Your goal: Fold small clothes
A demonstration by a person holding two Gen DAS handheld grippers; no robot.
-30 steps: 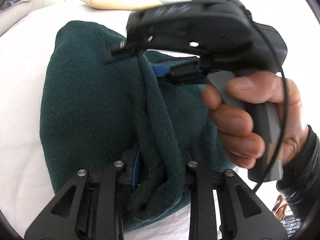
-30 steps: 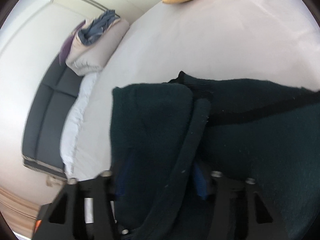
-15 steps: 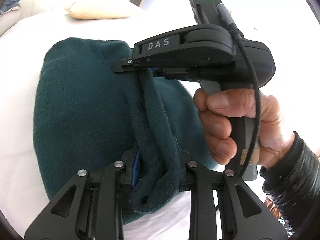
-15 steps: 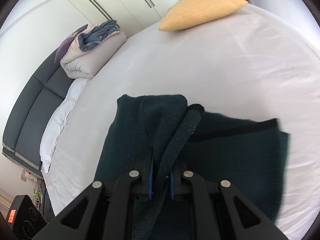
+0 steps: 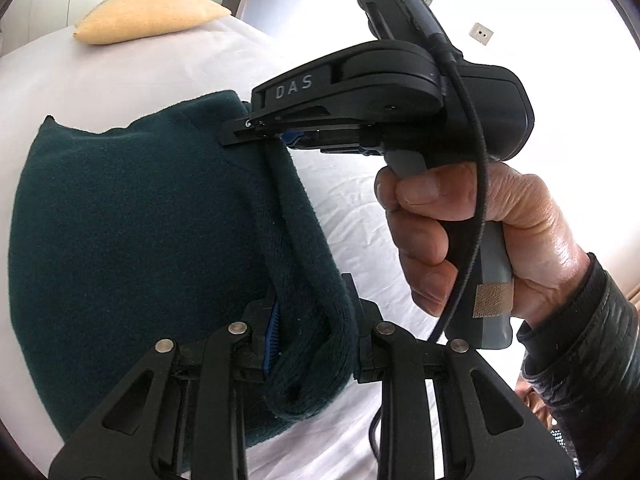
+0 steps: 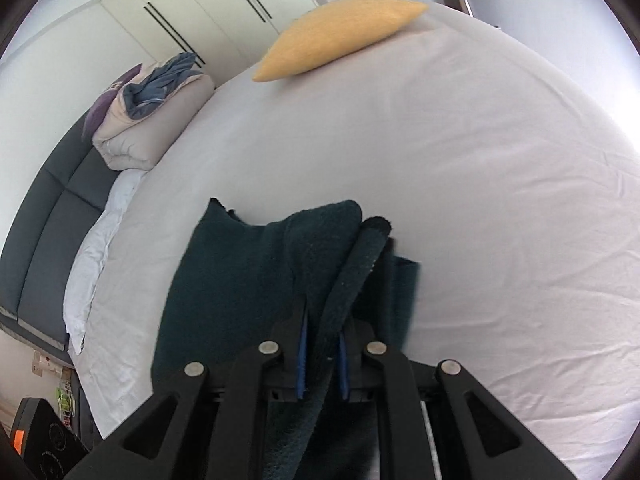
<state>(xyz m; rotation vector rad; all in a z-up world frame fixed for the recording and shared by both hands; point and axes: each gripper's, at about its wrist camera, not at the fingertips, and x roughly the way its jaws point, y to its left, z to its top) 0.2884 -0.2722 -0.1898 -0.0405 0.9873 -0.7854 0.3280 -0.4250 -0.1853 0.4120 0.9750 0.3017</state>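
A dark green knit garment (image 5: 132, 240) hangs over a white bed, held up by its thick folded edge. My left gripper (image 5: 310, 332) is shut on one end of that edge. My right gripper (image 6: 322, 354) is shut on the other end; it also shows in the left wrist view (image 5: 256, 134), with the person's hand (image 5: 460, 236) on its handle. The edge runs taut between the two grippers. In the right wrist view the garment (image 6: 240, 280) drapes down to the left and its lower part touches the sheet.
The white bed sheet (image 6: 480, 200) spreads all around. A yellow pillow (image 6: 340, 36) lies at the far end. A folded duvet with blue clothes (image 6: 152, 116) sits on a dark headboard at the left. Wardrobe doors stand behind.
Both grippers have lifted the garment higher off the bed and moved apart, stretching the edge. More sheet shows under the garment, which now hangs narrower.
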